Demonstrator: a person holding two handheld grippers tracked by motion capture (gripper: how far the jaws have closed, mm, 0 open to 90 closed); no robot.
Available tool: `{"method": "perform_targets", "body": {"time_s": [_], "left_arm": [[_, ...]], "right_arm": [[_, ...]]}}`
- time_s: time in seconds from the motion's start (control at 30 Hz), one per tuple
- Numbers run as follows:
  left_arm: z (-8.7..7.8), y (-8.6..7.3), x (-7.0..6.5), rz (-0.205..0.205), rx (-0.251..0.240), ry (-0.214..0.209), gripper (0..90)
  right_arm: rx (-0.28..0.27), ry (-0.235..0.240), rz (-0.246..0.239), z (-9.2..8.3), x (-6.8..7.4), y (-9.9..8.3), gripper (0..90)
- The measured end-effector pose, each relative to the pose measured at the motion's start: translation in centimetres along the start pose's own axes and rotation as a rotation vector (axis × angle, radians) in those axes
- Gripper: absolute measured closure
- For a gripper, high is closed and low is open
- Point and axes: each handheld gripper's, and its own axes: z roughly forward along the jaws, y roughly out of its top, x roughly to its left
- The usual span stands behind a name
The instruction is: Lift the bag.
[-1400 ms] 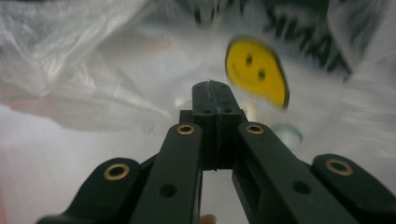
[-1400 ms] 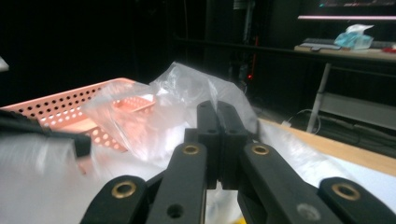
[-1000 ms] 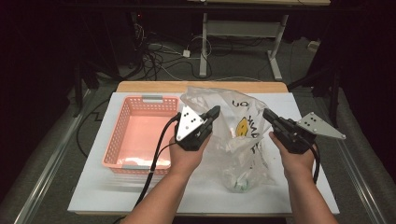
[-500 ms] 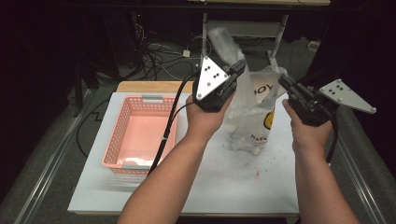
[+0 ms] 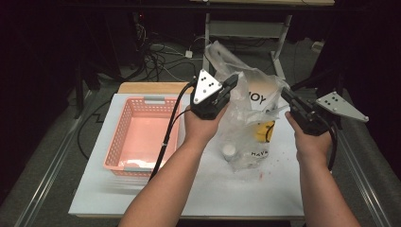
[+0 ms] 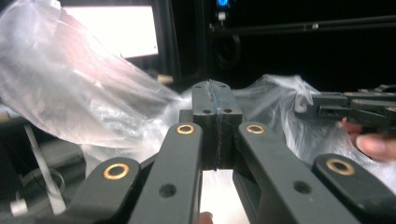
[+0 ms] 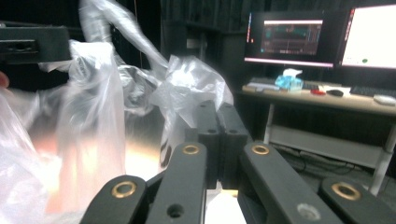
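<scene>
My left claw (image 5: 231, 82) is clamped tight on a fold of the clear plastic bag (image 5: 246, 123), and my right claw (image 5: 285, 93) pinches the opposite side of its mouth; in both gripper views the pads meet with only film between them. The bag hangs between the two claws over the right half of the white bench (image 5: 213, 189), its bottom seeming just to touch the top, with a white-capped item (image 5: 229, 150) and a yellow one (image 5: 264, 131) sagging low inside.

To do this well I judge I should keep both pinches level with each other, so the load cannot slide to one corner, and hold the mouth taut but not stretched, since thin film may tear at the pads. If the contents are meant for the pink basket (image 5: 118, 142) at the bench's left edge, I would carry the bag over without swinging it.

My forearms reach in from the near edge, wrists lifted, left claw pointing up and inward, right claw angled toward it.
</scene>
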Motion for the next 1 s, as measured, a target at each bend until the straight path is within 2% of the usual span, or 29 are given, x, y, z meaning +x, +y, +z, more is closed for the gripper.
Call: {"method": "perform_targets", "body": {"time_s": [0.03, 0.07, 0.23, 0.37, 0.43, 0.5, 0.57, 0.73, 0.9, 1.0], "left_arm": [[-0.4, -0.4, 0.1, 0.001, 0.007, 0.003, 78.9], [-1.0, -0.9, 0.2, -0.004, 0.016, 0.000, 75.3], [-4.2, -3.4, 0.2, -0.003, 0.044, 0.012, 62.0], [-7.2, -5.5, -0.2, -0.036, 0.059, 0.008, 49.5], [-8.4, -6.5, -0.4, -0.029, 0.092, 0.000, 44.1], [-9.6, -7.3, -0.2, -0.082, 0.092, -0.014, 38.9], [-10.7, -7.9, -0.1, -0.100, 0.099, -0.025, 34.8], [-11.7, -8.6, 0.2, -0.132, 0.147, -0.035, 22.9], [-11.2, -9.6, 0.1, -0.120, 0.222, -0.024, 11.1], [-10.9, -9.9, -0.1, -0.103, 0.256, -0.025, 3.9]], "right_arm": [[0.009, 0.000, 0.002, 0.0, -0.1, -0.3, 90.0], [0.014, -0.002, 0.002, 0.0, -0.1, -0.6, 90.0], [0.050, -0.013, 0.022, -0.1, -0.8, -2.0, 90.0], [0.061, -0.013, 0.013, -0.6, -0.9, -2.5, 89.6], [0.061, -0.007, 0.012, -0.9, -1.0, -2.7, 89.3], [0.052, -0.004, 0.008, -1.4, -0.9, -2.6, 89.3], [0.045, 0.002, -0.002, -2.0, -0.8, -2.5, 88.5], [0.019, 0.053, -0.008, -3.8, -0.3, -1.8, 74.5], [-0.002, 0.090, 0.009, -5.8, 0.3, -1.6, 56.2], [0.017, 0.098, 0.025, -6.7, 0.2, -2.3, 42.4]]}}
